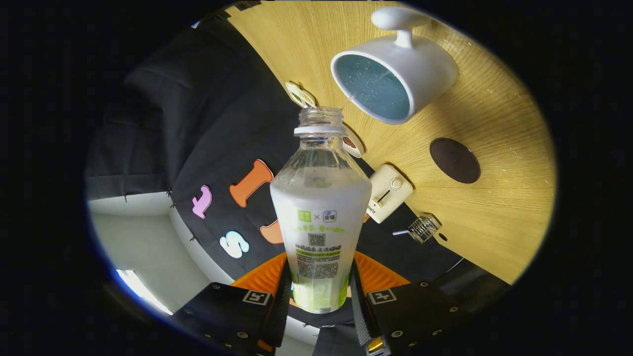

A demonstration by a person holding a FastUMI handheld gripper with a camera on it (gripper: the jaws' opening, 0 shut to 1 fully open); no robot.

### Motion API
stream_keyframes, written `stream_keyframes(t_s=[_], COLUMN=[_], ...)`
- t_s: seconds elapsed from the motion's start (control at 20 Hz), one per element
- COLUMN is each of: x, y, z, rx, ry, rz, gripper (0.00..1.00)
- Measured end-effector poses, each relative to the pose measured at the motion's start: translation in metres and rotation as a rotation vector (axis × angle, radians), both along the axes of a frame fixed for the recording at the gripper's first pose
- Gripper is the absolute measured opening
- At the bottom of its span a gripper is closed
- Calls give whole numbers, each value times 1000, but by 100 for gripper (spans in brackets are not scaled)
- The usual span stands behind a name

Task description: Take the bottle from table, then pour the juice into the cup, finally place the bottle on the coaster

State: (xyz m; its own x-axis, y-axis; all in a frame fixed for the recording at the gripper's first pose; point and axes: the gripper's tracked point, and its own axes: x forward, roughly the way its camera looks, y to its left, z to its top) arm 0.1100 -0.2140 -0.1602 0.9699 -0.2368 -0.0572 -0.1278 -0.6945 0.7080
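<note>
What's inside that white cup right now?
The cup shows a bluish, speckled inside, with a thin stream running in from the bottle gripped between the fingers. How much liquid has gathered there can't be judged.

Uncapped bottle (319, 207) tipped toward white cup (395, 74)

Gripper (319, 296), seen from its own camera: two broad, flat fingers (232, 309), each carrying a small square fiducial marker on a pale patch near its inner edge. Round screw heads dot the outer faces. Ribbed strips line the inner faces. An orange body section lies behind the fingers.
</note>
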Motion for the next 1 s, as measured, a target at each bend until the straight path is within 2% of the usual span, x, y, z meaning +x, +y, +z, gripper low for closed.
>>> stream_keyframes(t_s=[0.2, 0.3, 0.45, 0.6, 0.7, 1.0], x=[5, 6, 13, 19, 14, 15], y=[4, 12, 28, 40, 39, 49], z=[-1, -17, -34, -60, -61, -74], rx=[-29, -30, -95, -260, -406, -852], ry=[0, 17, 67, 191, 216, 311], rz=[13, 20, 67, 137, 151, 268], gripper=[57, 56, 57, 57, 58, 58])
